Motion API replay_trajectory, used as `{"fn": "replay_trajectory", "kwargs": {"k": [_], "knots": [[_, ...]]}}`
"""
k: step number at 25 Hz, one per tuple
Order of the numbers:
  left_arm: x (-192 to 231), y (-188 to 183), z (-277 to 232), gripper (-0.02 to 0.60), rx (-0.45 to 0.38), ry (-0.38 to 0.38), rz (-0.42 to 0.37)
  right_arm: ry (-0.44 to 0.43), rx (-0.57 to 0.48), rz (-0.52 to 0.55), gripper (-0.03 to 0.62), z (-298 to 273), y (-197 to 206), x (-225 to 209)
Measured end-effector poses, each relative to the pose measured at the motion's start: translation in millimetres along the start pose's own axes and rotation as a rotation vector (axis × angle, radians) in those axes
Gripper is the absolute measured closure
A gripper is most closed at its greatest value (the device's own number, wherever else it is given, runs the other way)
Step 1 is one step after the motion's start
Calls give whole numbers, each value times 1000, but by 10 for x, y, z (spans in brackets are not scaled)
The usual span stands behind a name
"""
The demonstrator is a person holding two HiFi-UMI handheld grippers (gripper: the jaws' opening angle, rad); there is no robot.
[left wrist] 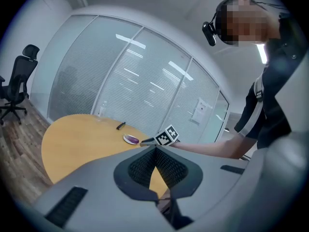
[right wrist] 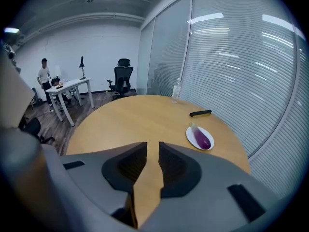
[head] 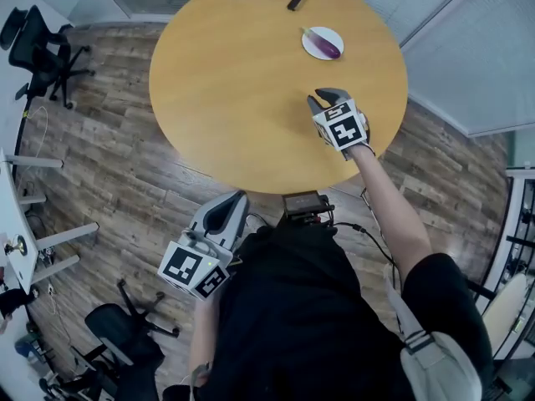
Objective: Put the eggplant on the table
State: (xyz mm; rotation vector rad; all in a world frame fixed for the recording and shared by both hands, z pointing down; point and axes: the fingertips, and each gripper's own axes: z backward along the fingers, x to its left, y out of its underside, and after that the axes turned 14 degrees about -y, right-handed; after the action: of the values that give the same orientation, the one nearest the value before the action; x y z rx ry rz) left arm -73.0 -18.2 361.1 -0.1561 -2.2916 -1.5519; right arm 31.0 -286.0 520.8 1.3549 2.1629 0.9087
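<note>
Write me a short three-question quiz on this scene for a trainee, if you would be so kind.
1. True or false: the eggplant lies directly on the table.
2. Which gripper is nearer the eggplant? A: left gripper; B: right gripper.
3. What is between the right gripper's jaws?
Key: 1. False; it lies on the white plate. 2. B. 3. Nothing; they stand slightly apart over bare table.
</note>
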Motion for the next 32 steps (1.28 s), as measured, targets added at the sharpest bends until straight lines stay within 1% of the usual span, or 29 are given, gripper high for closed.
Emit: {"fn": "replay_trajectory", "kwargs": {"k": [3, 5, 11, 13, 18, 21, 23, 27, 30, 32], "knots": [[132, -2, 173, 571, -14, 1, -14, -16, 5, -12, 548, -34, 69, 348], [189, -9, 270, 571, -23, 8, -12, -32, 7, -14, 561, -35, 95, 571], [322, 119, 556, 571, -26, 41, -6, -70, -2, -25, 572, 73, 151, 1232], [361, 147, 616, 571, -31, 48, -1, -82, -24, -39, 574, 194, 125, 1435], [403, 151, 747, 571, -43, 57, 12, -113, -144, -87, 576, 726, -82, 1911], [388, 163, 761, 571, -43, 60, 12, -163, -228, -100, 576, 1067, -223, 2136], [325, 174, 724, 571, -44, 57, 0, -207, -283, -111, 576, 1291, -273, 2226], [235, 164, 702, 571, -40, 32, -50, -252, -383, -162, 576, 1671, -332, 2319], [280, 133, 698, 571, -38, 26, -53, -304, -455, -198, 577, 1861, -444, 2475], [286, 99, 675, 571, -39, 28, -48, -329, -472, -184, 577, 1986, -473, 2560]]}}
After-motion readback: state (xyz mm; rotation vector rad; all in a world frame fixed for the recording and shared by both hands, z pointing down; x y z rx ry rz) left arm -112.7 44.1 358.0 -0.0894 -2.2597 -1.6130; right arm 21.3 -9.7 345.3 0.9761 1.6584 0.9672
